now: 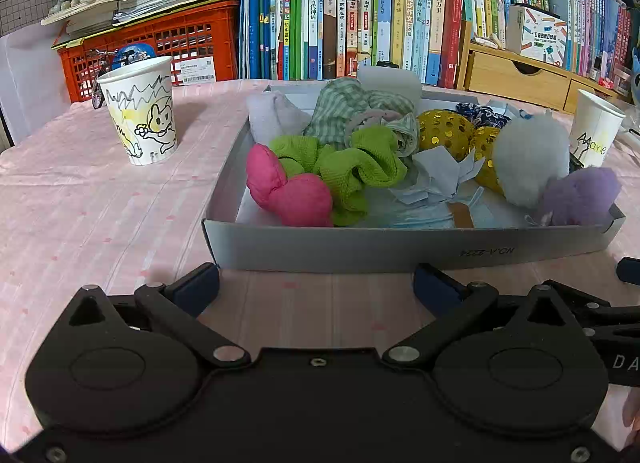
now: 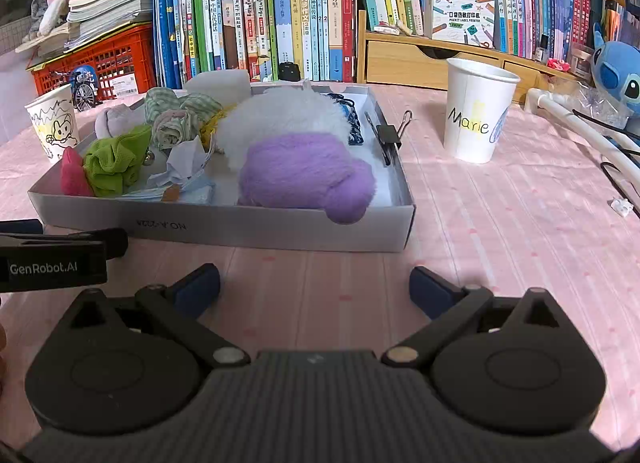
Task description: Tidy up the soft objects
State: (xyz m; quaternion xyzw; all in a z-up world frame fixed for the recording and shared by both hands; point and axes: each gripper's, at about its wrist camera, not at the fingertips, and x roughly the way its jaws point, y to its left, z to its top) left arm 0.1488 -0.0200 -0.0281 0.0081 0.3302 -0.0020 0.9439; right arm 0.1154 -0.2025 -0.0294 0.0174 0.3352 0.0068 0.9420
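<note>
soft toys [image 2: 304, 179] in tray [image 2: 224, 227], cups [image 2: 476, 119] flanking

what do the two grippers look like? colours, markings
Both alike: black linkage bodies with round hubs, silver pivot pins and blue pads on the jaws. Left gripper has a smooth body; right gripper is ribbed. The left one's side reads "GenRobot.AI" in white.

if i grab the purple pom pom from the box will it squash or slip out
The purple pom pom looks fluffy, so it will probably squash between the fingers and weigh little. Its fuzz should grip rather than slip. It bulges over the box front wall against the white pom pom, so lifting it may nudge that one.
</note>
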